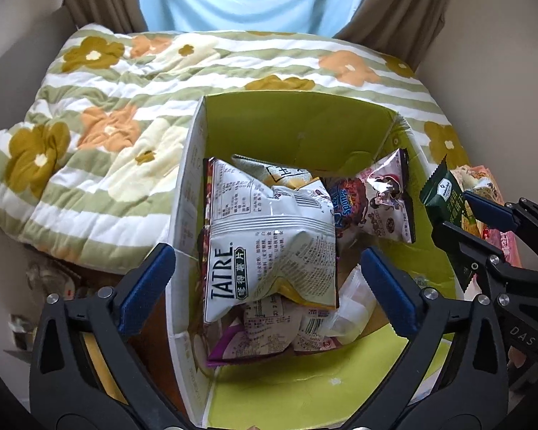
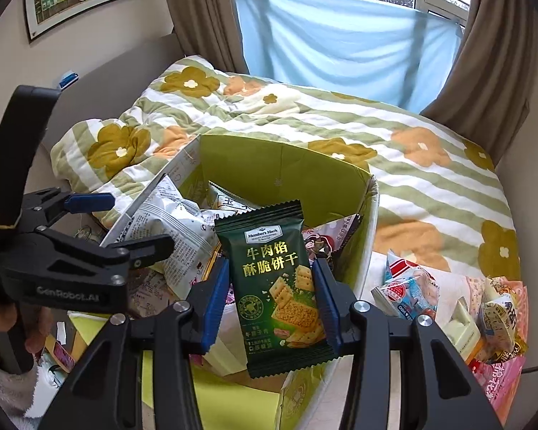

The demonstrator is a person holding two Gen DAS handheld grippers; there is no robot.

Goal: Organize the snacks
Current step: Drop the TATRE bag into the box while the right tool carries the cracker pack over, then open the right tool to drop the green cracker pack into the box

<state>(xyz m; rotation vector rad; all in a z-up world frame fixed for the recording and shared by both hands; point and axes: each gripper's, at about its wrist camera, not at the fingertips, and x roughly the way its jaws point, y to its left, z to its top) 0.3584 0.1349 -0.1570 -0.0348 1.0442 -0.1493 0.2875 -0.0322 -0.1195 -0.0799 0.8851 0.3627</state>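
- The left gripper (image 1: 265, 286) is hovering nearest, over the near left of the green-lined box (image 1: 305, 387), its jaws spread apart and gripping nothing.
- A white TATRE chip bag (image 1: 269, 247) is lying on top of the other packets inside the box.
- The right gripper (image 2: 272, 302) is clamping its blue pads on a dark green cracker packet (image 2: 279, 286), holding it upright over the box's right side.
- More loose snacks (image 2: 448, 308) are lying right of the box on the flowered quilt (image 2: 412, 179).
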